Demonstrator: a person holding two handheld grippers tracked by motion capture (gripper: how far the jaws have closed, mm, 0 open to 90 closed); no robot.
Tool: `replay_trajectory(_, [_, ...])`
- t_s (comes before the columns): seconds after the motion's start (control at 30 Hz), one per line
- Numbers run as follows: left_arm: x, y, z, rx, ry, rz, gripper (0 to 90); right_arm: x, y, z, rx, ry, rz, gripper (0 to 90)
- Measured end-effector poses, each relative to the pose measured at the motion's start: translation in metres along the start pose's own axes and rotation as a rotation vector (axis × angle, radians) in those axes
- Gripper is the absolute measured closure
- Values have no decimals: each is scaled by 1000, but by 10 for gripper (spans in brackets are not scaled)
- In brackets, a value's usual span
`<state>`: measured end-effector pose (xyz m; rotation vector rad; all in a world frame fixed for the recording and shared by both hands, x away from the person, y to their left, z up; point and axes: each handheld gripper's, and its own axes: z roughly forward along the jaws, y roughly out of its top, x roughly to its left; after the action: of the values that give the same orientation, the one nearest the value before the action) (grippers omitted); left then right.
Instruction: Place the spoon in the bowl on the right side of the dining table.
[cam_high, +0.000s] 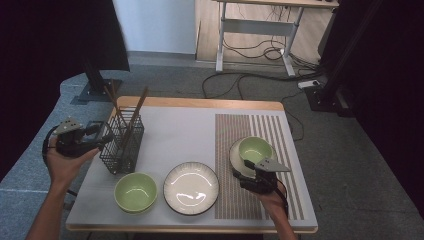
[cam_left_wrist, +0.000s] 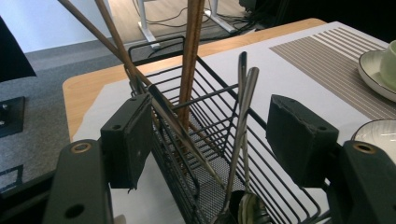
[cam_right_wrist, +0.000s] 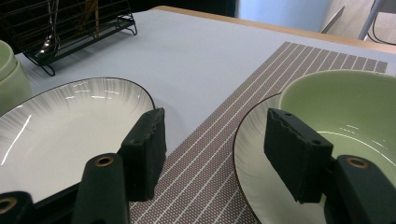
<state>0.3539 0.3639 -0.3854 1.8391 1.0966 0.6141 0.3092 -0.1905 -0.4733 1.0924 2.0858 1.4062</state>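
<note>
A black wire cutlery basket (cam_high: 122, 141) stands at the table's left and holds wooden chopsticks (cam_high: 135, 112) and metal spoons (cam_left_wrist: 243, 116). My left gripper (cam_high: 102, 139) is at its left side. In the left gripper view its jaws (cam_left_wrist: 212, 140) stand wide apart around the basket's (cam_left_wrist: 210, 93) near corner, and the pads press on nothing. A green bowl (cam_high: 255, 149) sits on a small plate (cam_high: 235, 159) on the striped placemat (cam_high: 280, 130). My right gripper (cam_high: 240, 172) is open just in front of that plate, whose rim (cam_right_wrist: 238, 140) lies between its jaws (cam_right_wrist: 219, 154).
A white ribbed plate (cam_high: 191, 188) lies at the front middle, and a second green bowl (cam_high: 135, 192) sits to its left. The table (cam_high: 200, 103) has a wooden edge. Beyond it are grey floor, cables and a desk frame (cam_high: 260, 30).
</note>
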Motion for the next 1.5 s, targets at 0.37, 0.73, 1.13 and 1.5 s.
replay_trajectory(0.37, [8, -1, 12, 24, -3, -23, 345, -1, -1, 0, 8, 2, -3, 402])
replay_trajectory(0.73, [17, -2, 23, 27, 0, -52, 403, -2, -2, -1, 22, -4, -13, 404])
replay_trajectory(1.13, [21, 5, 34, 45, 5, -54, 552, -4, -2, -5, 16, -12, -9, 407])
replay_trajectory(1.5, [28, 1, 37, 39, 1, -103, 736, -6, -2, -8, 12, -14, -7, 408])
